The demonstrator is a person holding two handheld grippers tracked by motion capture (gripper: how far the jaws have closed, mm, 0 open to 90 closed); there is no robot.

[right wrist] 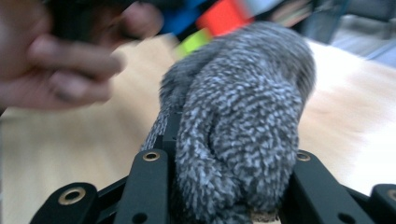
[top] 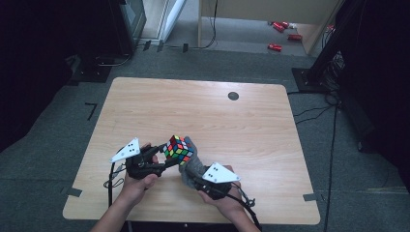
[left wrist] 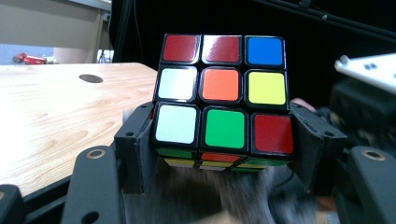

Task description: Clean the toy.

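Note:
A scrambled puzzle cube (top: 178, 150) is held above the near middle of the wooden table (top: 193, 106). My left gripper (top: 162, 155) is shut on the cube (left wrist: 223, 105), its two black jaws clamping the bottom layer from either side. My right gripper (top: 193, 176) is shut on a fuzzy grey cloth (top: 191, 164). The cloth (right wrist: 238, 135) bulges up between those jaws and reaches the cube's (right wrist: 219, 18) underside. In the left gripper view the grey cloth (left wrist: 210, 196) shows blurred just below the cube.
A round dark grommet (top: 233, 95) sits near the table's far edge. Red objects (top: 280, 36) lie on the floor beyond. Black stands and cables (top: 329, 72) flank the table on the right. A hand (right wrist: 60, 60) holds the left gripper close by.

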